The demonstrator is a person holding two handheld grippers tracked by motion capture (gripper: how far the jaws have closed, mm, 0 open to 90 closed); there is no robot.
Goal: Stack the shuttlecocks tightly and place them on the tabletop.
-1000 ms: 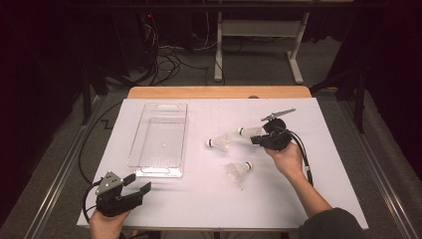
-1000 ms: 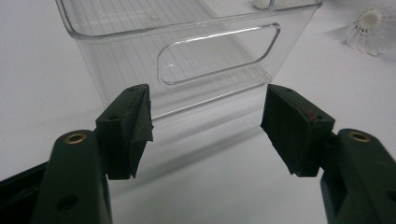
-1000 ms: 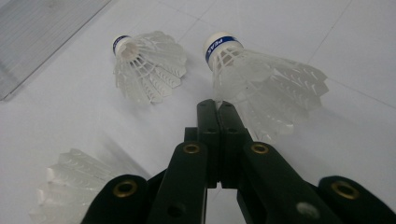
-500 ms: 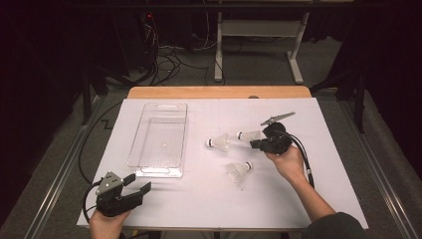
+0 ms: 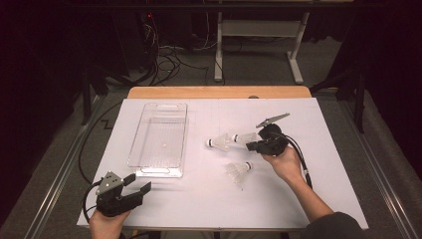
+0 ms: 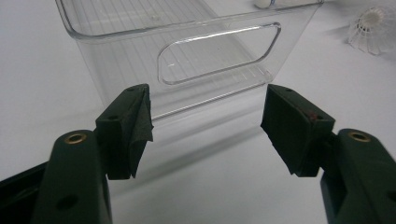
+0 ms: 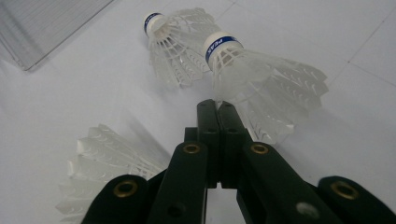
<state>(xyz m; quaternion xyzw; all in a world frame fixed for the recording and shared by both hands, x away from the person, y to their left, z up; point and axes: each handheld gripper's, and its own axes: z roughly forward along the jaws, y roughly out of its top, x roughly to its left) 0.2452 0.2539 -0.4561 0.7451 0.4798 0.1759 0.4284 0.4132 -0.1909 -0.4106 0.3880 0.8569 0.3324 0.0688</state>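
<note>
Three white shuttlecocks lie right of centre on the white table: one (image 5: pixel 219 143) (image 7: pixel 173 42), a blue-banded one (image 5: pixel 245 137) (image 7: pixel 252 70) beside it, and a third (image 5: pixel 238 171) (image 7: pixel 102 158) nearer the person. My right gripper (image 5: pixel 250 146) (image 7: pixel 217 105) is shut, its tips against the feather skirt of the blue-banded one; I cannot tell if they pinch it. My left gripper (image 5: pixel 137 183) (image 6: pixel 205 121) is open at the near left, aimed at the handle end of a clear plastic bin (image 5: pixel 159 172) (image 6: pixel 187 60), holding nothing.
The bin's corner (image 7: pixel 46 28) lies left of the shuttlecocks, and one shuttlecock (image 6: pixel 373 28) shows beyond the bin's right side. The white table cover (image 5: pixel 199 209) ends near the person. Cables trail from both grippers. A desk frame (image 5: pixel 259 30) stands on the floor behind.
The right gripper has shifted slightly toward the person and left, closing in on the blue-banded shuttlecock's skirt. The left gripper and the bin have stayed put.
</note>
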